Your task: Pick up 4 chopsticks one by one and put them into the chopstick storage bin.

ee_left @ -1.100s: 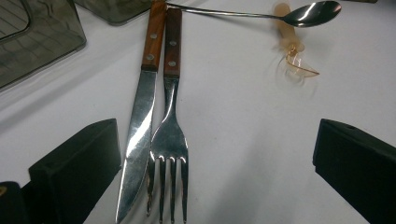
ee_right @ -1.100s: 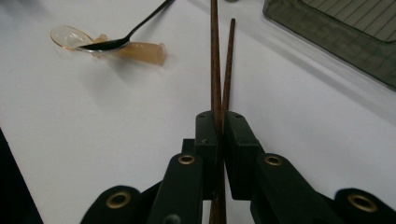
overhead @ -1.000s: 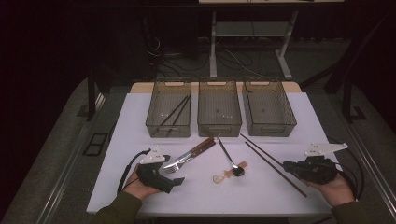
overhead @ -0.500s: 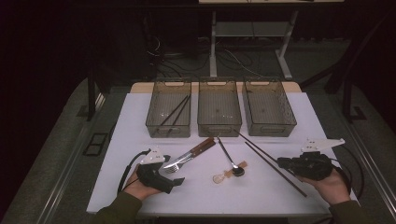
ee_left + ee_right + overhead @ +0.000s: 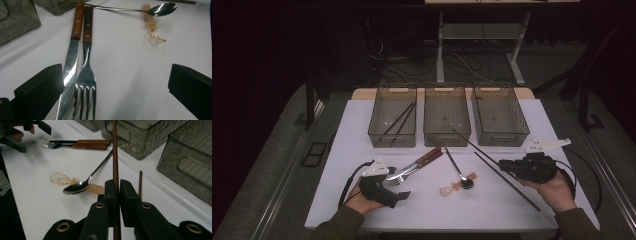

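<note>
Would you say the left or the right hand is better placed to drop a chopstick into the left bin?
Right: its tongs are already shut on a chopstick. The left tongs stand open over the knife and fork.

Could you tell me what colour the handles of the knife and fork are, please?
Reddish-brown wood with small rivets on the knife and fork, clearest in the left gripper view.

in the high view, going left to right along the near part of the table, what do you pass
left tool → fork → clear plastic spoon → metal spoon → chopstick → right tool, shut on another chopstick
</note>
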`<state>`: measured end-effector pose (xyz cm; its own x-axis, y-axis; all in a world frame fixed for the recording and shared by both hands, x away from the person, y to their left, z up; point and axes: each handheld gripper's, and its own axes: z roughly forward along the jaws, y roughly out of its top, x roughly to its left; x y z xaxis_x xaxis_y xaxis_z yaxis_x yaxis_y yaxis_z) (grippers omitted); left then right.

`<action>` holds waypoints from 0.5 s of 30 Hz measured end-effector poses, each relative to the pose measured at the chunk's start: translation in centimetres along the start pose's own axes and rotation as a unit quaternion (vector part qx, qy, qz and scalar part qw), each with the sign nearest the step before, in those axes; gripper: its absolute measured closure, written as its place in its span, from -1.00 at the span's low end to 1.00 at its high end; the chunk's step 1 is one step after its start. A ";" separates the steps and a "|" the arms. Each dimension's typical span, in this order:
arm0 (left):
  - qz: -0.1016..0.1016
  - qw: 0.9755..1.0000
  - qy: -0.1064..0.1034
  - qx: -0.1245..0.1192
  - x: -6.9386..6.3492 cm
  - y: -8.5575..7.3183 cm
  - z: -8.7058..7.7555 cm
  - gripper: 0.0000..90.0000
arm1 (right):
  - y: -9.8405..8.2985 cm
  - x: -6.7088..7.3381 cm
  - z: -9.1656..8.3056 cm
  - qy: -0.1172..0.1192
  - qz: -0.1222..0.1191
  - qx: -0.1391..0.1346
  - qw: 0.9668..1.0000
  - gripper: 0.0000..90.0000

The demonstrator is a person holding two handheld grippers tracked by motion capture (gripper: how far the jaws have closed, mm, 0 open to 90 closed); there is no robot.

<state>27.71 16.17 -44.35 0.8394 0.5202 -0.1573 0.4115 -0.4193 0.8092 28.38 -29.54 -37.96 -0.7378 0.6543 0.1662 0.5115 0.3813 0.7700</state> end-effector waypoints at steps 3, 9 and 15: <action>0.002 1.000 -0.001 -0.003 0.0 0.0 0.0 -1.00 | 0.7 0.0 0.6 0.002 -0.001 -0.001 1.000 0.88; 0.001 1.000 -0.001 -0.003 -0.1 0.0 0.0 -1.00 | 2.1 0.3 1.9 -0.005 0.005 0.008 1.000 0.88; 0.003 1.000 -0.001 -0.001 0.0 0.0 -0.1 -1.00 | 3.2 0.7 2.8 -0.001 0.007 0.002 1.000 0.88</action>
<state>27.69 16.20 -44.28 0.8428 0.5156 -0.1545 0.4059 -0.4203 0.8116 30.78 -26.06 -37.07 -0.7303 0.6601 0.1760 0.5237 0.3755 0.7647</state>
